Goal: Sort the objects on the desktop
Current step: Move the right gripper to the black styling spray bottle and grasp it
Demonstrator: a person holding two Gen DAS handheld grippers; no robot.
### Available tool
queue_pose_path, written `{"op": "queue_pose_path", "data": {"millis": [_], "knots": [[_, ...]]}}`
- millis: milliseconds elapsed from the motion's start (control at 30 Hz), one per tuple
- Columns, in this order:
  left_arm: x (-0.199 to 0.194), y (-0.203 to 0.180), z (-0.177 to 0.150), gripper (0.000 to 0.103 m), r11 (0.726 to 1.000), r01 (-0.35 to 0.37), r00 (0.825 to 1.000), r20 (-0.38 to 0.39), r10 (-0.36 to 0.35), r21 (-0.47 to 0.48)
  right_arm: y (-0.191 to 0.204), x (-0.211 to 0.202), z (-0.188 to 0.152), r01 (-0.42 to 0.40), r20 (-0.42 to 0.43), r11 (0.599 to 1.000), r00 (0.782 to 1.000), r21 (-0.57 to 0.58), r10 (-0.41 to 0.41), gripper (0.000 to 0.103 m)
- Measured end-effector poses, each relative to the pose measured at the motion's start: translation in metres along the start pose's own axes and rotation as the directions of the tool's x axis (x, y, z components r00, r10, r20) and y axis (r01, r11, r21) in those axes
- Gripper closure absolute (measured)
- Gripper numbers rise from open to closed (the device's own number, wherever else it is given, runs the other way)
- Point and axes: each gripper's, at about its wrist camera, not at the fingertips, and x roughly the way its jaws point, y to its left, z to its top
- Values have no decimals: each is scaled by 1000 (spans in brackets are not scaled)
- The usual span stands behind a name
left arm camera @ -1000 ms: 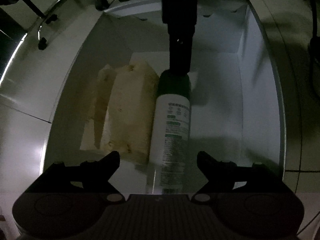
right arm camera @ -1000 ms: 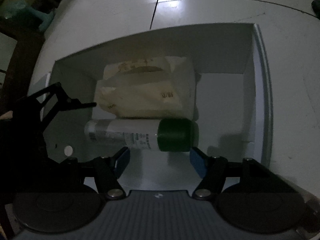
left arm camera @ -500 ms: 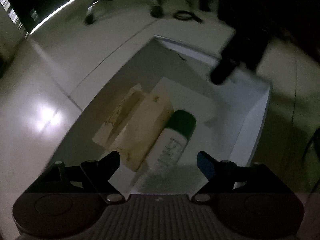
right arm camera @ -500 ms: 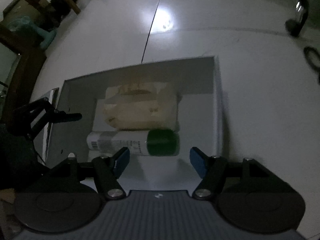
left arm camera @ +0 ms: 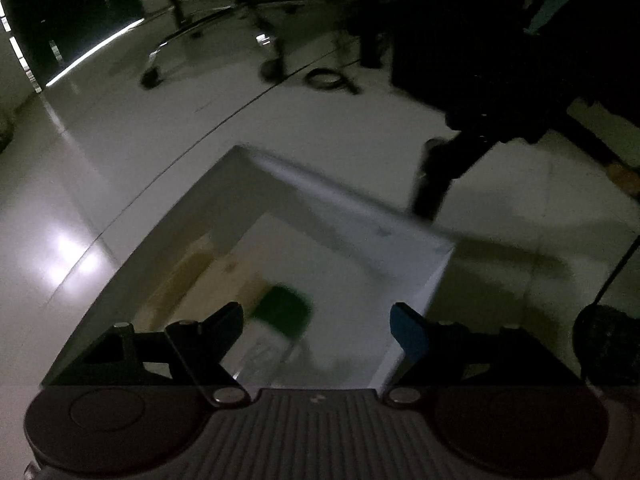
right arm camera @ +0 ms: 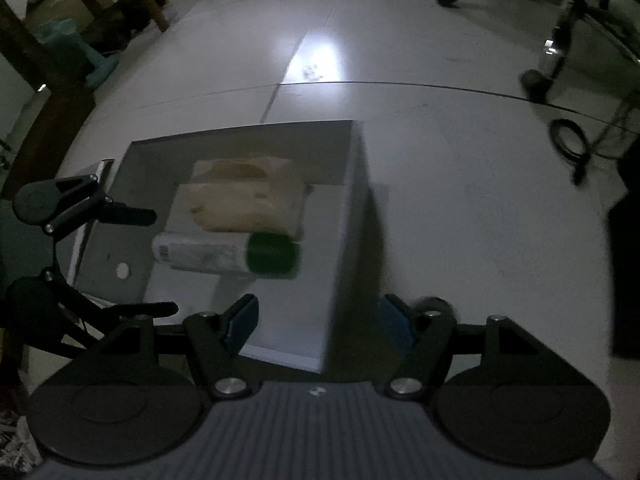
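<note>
Dim light and motion smear blur much of the left wrist view, where the left gripper point(left arm camera: 316, 324) fills the lower edge: its ribbed grey housing and two round dark discs are cut off by the frame, and its jaws, one pad blue and the other lost in shadow, are closing with nothing between them. Just beyond its fingertips lies the white bottle point(left arm camera: 268, 344), a smooth cylinder with a green cap, its lower half hidden behind the left finger and its label unreadable. Beside it the yellowish packet point(left arm camera: 200, 280) is only a pale smudge. Both lie on the floor of the white box point(left arm camera: 320, 188), a shallow open container with thin, flat walls. In the right wrist view the right gripper point(right arm camera: 318, 322) stands with blue pads apart and empty, above the box's near wall. There the bottle point(right arm camera: 224, 254) lies on its side, barcode end to the left, touching the soft, crumpled packet point(right arm camera: 244, 200) behind it. The left gripper's dark linkage and fingers reach in from the left edge, over the box wall. Farther off, glossy floor tiles point(right arm camera: 440, 128) carry a bright glare patch; wooden chair legs point(right arm camera: 152, 4) and a coiled black cable point(right arm camera: 568, 140) are cropped and murky.
</note>
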Motion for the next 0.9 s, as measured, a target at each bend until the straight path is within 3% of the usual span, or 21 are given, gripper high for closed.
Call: {"op": "queue_pose_path", "data": {"millis": [267,400,633,767,900], "knots": [[14,-44,33,24,994,61,997,43,-65,93,-43,-8,-11,76,33,997,997,20,-76,30],[21,-49,38,24,992,72,997,35,-76,101,-48,10,-18,49,18,998,999,31,-49,30],[31,-48,35,23,993,71,997,22,-73,99,-45,37,-18,124,0,992,992,-15,-124,33],[33,-46,32,23,993,73,997,17,-75,96,-50,50,-20,113,-35,994,993,4,-113,57],[35,-45,30,22,993,72,997,11,-73,91,-50,51,-22,104,-24,995,994,-11,-104,60]]}}
